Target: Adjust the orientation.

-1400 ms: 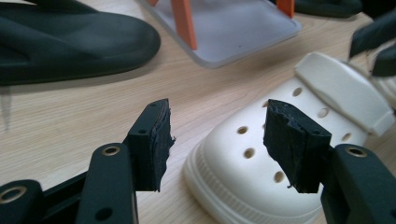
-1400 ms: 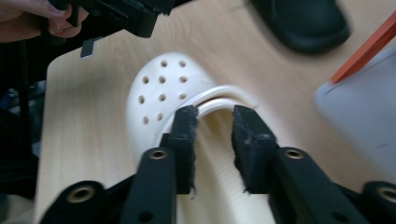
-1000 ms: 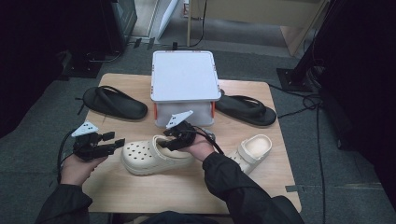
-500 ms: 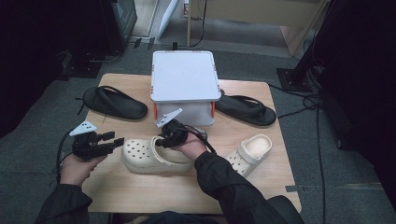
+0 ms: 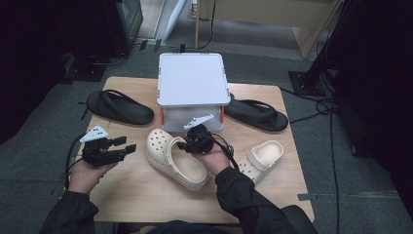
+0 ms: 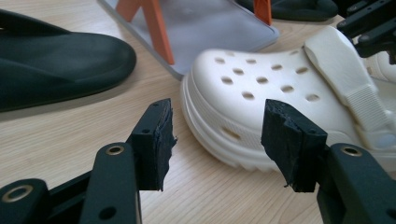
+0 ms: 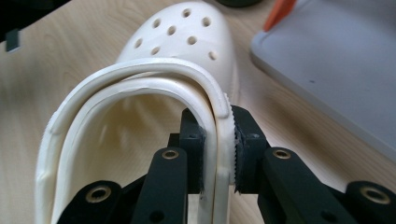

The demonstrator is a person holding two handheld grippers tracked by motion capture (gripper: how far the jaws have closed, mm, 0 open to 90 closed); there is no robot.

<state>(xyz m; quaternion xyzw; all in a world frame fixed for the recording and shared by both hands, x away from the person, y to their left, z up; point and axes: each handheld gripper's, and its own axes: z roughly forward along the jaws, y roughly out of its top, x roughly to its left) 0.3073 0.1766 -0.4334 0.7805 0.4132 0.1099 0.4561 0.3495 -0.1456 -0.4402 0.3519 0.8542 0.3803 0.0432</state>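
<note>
Cream clog [image 5: 174, 158], the larger one, lies near the middle of the tabletop [image 5: 141, 195], toe toward the storage box [image 5: 192, 90] and heel toward the person. A second ago the right gripper [image 5: 187, 145] hovered over it with its fingers spread; they have just been closing, and they now pinch the clog's side wall and folded strap [image 7: 219, 140] between them, one finger [image 7: 191, 149] inside the shoe and one outside. The clog has also swung round, its toe nearer the box than before, so I judge the grasp is made and the shoe is ready to be lifted or dragged. The left gripper [image 5: 127, 146] hangs just left of the clog with its fingers wide and nothing between them; in the left gripper view the toe [image 6: 261, 102] sits just ahead of them, untouched. Room is tight ahead, where the box front stands close to the toe. A black sandal [image 5: 119, 107] lies to the left rear, another black sandal [image 5: 255, 114] to the right rear, and a smaller cream clog [image 5: 260, 158] near the right edge. Bare wood toward the person's edge gives the most open room.
</note>
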